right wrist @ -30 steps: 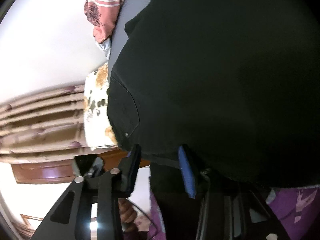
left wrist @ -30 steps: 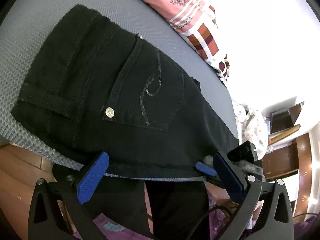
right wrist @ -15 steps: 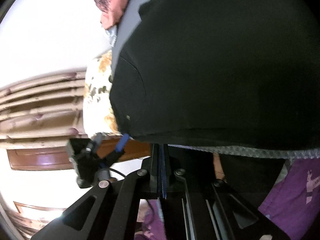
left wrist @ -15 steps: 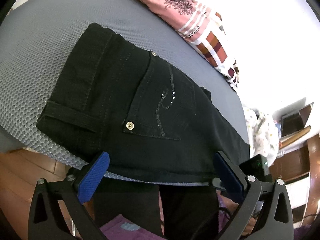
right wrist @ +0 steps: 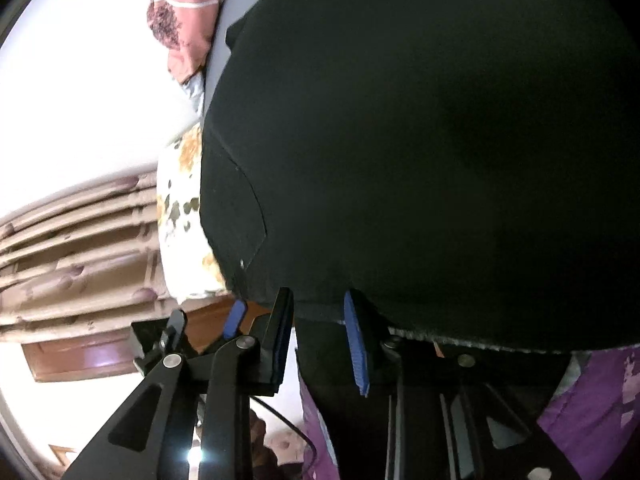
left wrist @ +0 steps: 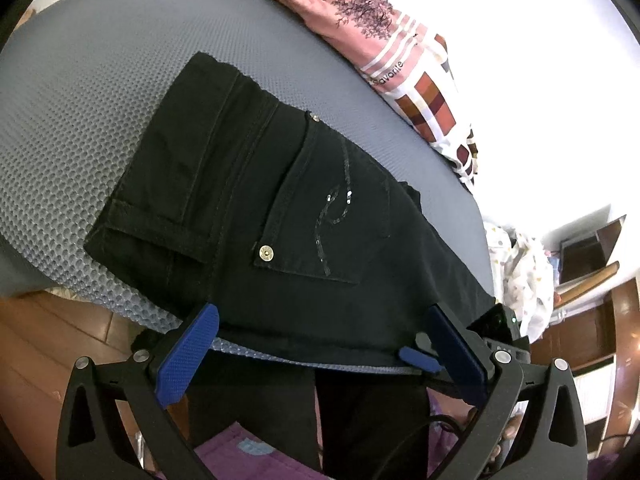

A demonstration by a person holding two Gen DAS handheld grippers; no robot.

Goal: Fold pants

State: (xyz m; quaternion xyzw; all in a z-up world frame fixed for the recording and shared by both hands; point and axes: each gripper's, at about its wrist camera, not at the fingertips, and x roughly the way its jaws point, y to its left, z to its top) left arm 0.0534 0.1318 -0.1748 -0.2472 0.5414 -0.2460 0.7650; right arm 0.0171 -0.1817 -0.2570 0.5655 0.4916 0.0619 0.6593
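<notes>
Two grippers are hovering at the near hem of the pants (left wrist: 280, 216).
We are holding left gripper (left wrist: 320, 356) wide open, empty; right gripper (right wrist: 318, 336), at its 3 o'clock, has just been opening, gripping nothing; regrasping one layer risks undoing the fold.

One pair of black denim pants (left wrist: 280, 216) lies folded on one grey mesh-textured tabletop (left wrist: 80, 100). It shows one back pocket (left wrist: 332, 216), two metal rivets, one (left wrist: 266, 253) at the pocket's near corner and one (left wrist: 315, 118) at its far corner. One pink patterned garment (left wrist: 360, 20) lies at the far edge. Two grippers, each with two blue-padded fingers (left wrist: 188, 356).
</notes>
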